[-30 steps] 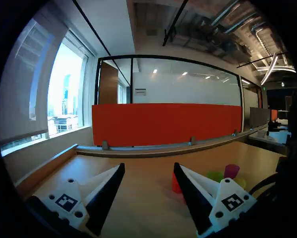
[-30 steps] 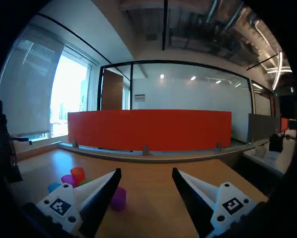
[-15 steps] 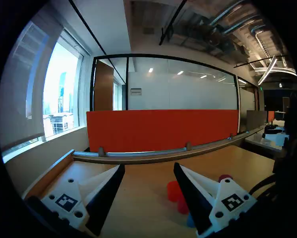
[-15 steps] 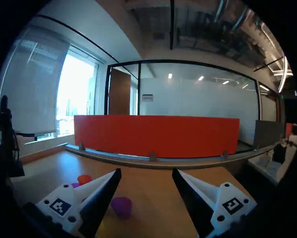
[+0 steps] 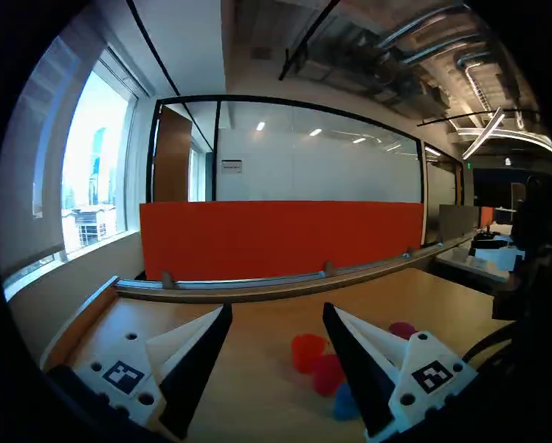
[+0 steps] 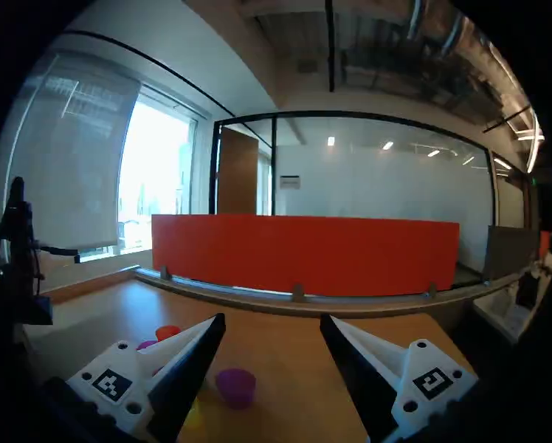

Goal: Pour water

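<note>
In the left gripper view, my left gripper (image 5: 276,325) is open over the wooden desk (image 5: 276,399), nothing between its fingers. An orange-red cup (image 5: 307,351), a red cup (image 5: 328,373) and a blue cup (image 5: 345,402) stand just ahead by the right finger; a magenta cup (image 5: 402,329) peeks behind that finger. In the right gripper view, my right gripper (image 6: 272,332) is open too, empty. A purple cup (image 6: 236,386) stands on the desk between its fingers, farther off. An orange cup (image 6: 167,332), a magenta cup (image 6: 146,344) and a yellow cup (image 6: 193,418) sit by the left finger.
An orange divider panel (image 5: 280,238) with a metal rail runs along the desk's far edge. A window (image 5: 84,192) lies to the left. A black stand (image 6: 18,266) rises at the left of the right gripper view. Neighbouring desks (image 5: 483,258) with objects lie to the right.
Both grippers have shifted to the right and tilted; the cups now sit more to the left and nearer in each view. Both stay open.
</note>
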A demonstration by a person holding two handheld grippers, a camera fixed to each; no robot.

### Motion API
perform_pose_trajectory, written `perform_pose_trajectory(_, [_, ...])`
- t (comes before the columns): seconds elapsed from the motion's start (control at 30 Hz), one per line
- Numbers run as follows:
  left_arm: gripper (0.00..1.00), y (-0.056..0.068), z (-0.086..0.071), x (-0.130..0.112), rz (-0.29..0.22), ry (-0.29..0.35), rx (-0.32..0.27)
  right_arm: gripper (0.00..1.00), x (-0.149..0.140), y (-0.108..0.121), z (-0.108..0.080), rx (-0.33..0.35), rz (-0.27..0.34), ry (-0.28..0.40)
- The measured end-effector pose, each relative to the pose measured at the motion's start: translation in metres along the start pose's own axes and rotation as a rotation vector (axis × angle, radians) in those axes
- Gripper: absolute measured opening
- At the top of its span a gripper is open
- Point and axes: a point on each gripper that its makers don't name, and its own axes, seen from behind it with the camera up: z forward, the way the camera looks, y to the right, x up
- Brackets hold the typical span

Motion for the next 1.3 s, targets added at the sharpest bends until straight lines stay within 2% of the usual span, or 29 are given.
perform_pose_trajectory(0.3, [0.91, 0.029, -0.002, 0.005, -0.029, 0.006, -0.139, 0.99, 0.004, -0.033, -0.001, 0.185, -0.011, -0.004])
perform_pose_trajectory(0.5, [0.91, 0.043, -0.005, 0.005, -0.025, 0.004, -0.207, 0.99, 0.009, -0.058, -0.003, 0.305, 0.028, -0.02])
perform_pose_trajectory(0.6, [0.91, 0.049, -0.006, 0.006, -0.026, 0.002, -0.233, 0.99, 0.011, -0.064, -0.002, 0.341, 0.044, -0.022])
perform_pose_trajectory(0.97, [0.91, 0.064, -0.006, -0.002, -0.009, -0.035, -0.305, 0.99, 0.008, -0.071, 0.006, 0.396, 0.024, -0.057])
perform_pose_trajectory(1.3, [0.91, 0.077, 0.002, -0.037, 0.039, -0.133, -0.352, 1.0, -0.003, -0.079, 0.016, 0.467, -0.049, -0.125])
